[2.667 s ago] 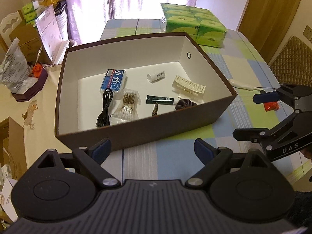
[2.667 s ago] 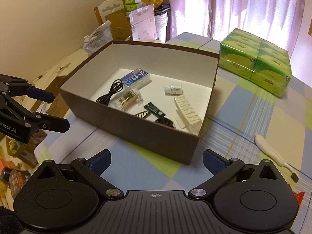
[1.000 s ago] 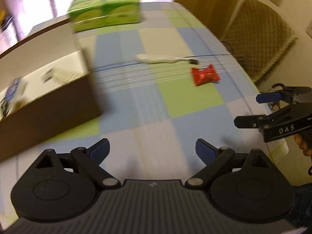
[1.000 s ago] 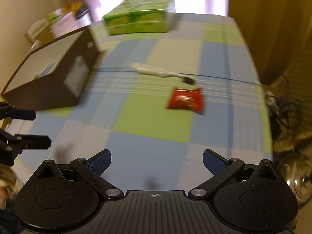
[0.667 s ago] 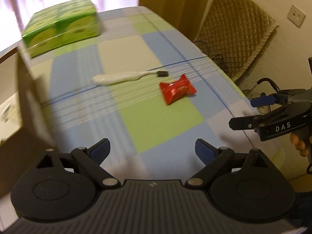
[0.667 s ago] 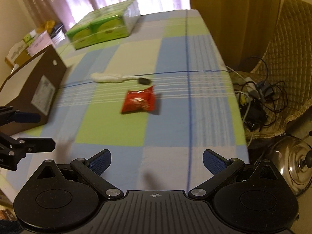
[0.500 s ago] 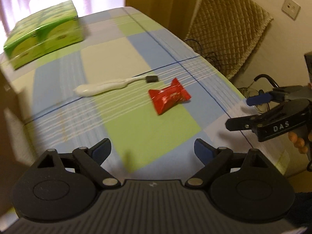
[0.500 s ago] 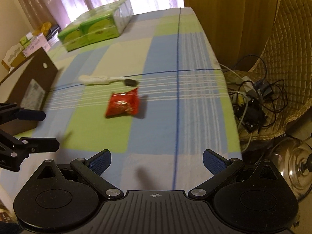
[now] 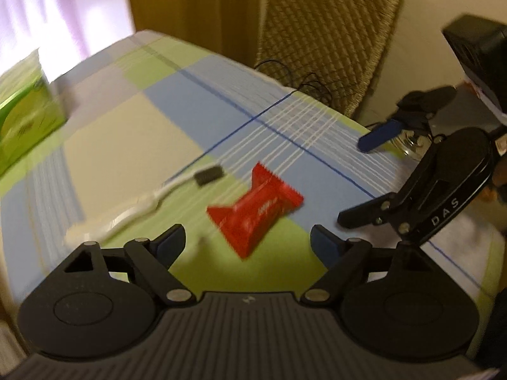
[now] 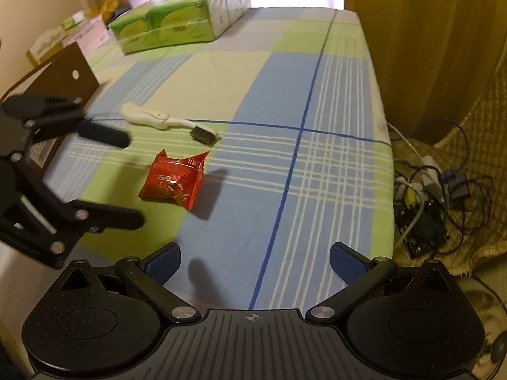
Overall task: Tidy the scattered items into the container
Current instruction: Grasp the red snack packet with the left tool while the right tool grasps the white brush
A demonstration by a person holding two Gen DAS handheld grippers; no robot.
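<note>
Brown cardboard marks your drop-off: the container (image 10: 60, 79) sits to the far left of your left gripper (image 9: 247, 237), only its corner in view from the right wrist. Moving rightward, the white brush (image 10: 164, 120) lies just ahead and to the left of that gripper's left fingertip, handle toward the box, bristle head (image 9: 207, 174) toward the red packet (image 9: 256, 209), near it but apart. The packet itself rests on the checked tablecloth (image 10: 317, 95) directly ahead of the left gripper, which is spread wide and empty, so it looks like your pick. Come down with one finger on each long side of the packet rather than across its crimped ends (foil like that will likely slide or crumple if you pinch a corner), and keep the left finger clear of the bristle head so you don't drag the brush along. Further right, your right gripper (image 10: 253, 259) is also spread and carrying nothing, with the packet ahead and to its left; hold it back so the two tools don't crowd each other.
</note>
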